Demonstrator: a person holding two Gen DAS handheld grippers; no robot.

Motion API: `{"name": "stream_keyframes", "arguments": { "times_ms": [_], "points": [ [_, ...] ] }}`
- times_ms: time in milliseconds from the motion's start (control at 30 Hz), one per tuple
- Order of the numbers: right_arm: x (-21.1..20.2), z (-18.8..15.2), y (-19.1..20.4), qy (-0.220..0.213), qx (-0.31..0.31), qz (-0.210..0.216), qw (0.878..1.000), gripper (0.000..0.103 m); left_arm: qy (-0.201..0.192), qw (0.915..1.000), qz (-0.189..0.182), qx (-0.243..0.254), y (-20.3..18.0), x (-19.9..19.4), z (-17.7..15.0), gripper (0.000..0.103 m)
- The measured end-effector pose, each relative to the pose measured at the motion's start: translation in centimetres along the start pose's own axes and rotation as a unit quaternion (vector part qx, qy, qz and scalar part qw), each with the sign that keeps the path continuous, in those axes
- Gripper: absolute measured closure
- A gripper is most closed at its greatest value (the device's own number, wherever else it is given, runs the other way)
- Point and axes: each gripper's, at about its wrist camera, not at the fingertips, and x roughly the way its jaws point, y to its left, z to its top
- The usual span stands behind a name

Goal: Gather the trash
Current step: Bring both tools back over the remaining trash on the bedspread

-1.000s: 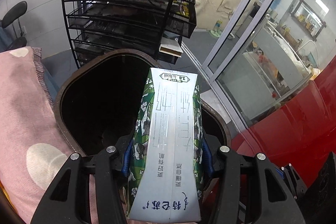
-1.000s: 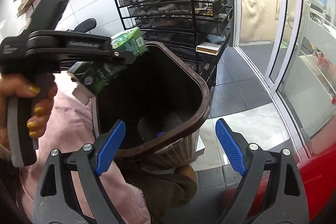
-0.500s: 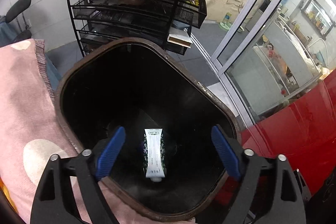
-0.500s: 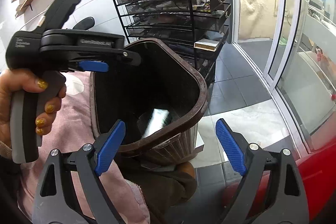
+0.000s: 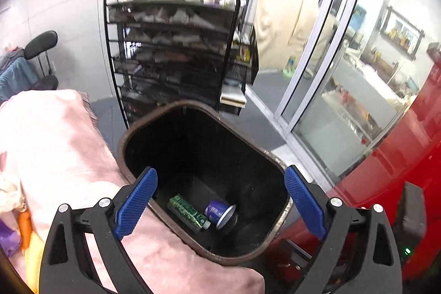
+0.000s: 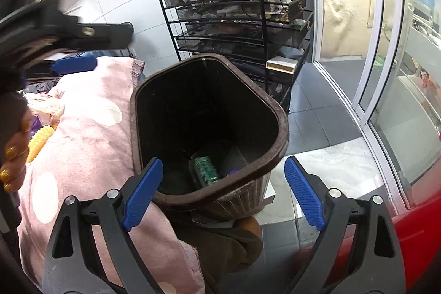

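Note:
A brown trash bin (image 5: 278, 164) stands beside a pink blanket; it also shows in the right wrist view (image 6: 281, 128). A green milk carton (image 5: 187, 212) lies on the bin's bottom next to a blue can (image 5: 220, 212); the carton also shows in the right wrist view (image 6: 206, 171). My left gripper (image 5: 220, 203) is open and empty, above the bin's near rim. In the right wrist view it (image 6: 82, 51) is up at the left, over the blanket. My right gripper (image 6: 223, 192) is open and empty, in front of the bin.
A pink dotted blanket (image 6: 82, 134) lies left of the bin, with a yellow spiky object (image 6: 41, 139) and other items on it. A black wire rack (image 5: 176, 51) stands behind the bin. A glass sliding door (image 6: 386, 59) and a red surface (image 5: 399, 156) are to the right.
My left gripper opened and let go of the milk carton, which fell to the bin's bottom. The left gripper then pulled back and to the left. The right gripper stayed put.

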Motion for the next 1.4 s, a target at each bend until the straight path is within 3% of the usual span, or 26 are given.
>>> {"name": "stream_keyframes", "arguments": {
  "times_ms": [267, 467, 633, 1033, 1400],
  "points": [
    [-0.5, 0.5, 2.8, -0.018, -0.035, 0.030, 0.999, 0.011, -0.061, 0.9975, 0.031, 0.018, 0.8, -4.6, -2.6, 0.009],
    [-0.8, 1.0, 6.4, -0.020, -0.077, 0.071, 0.994, 0.011, -0.084, 0.9951, 0.053, -0.007, 3.4, -7.8, -5.2, 0.009],
    [-0.6, 1.4, 9.6, -0.013, -0.103, 0.108, 0.989, 0.011, -0.107, 0.9893, 0.095, -0.030, 6.1, -10.6, -8.0, 0.009],
    [-1.2, 2.3, 18.1, -0.018, -0.180, 0.194, 0.964, 0.011, -0.105, 0.9704, 0.188, -0.109, 14.4, -15.8, -13.5, 0.009],
    [-1.1, 2.6, 25.9, -0.008, -0.235, 0.241, 0.942, 0.011, -0.060, 0.9444, 0.287, -0.148, 23.8, -19.2, -18.2, 0.009]
  ]
}}
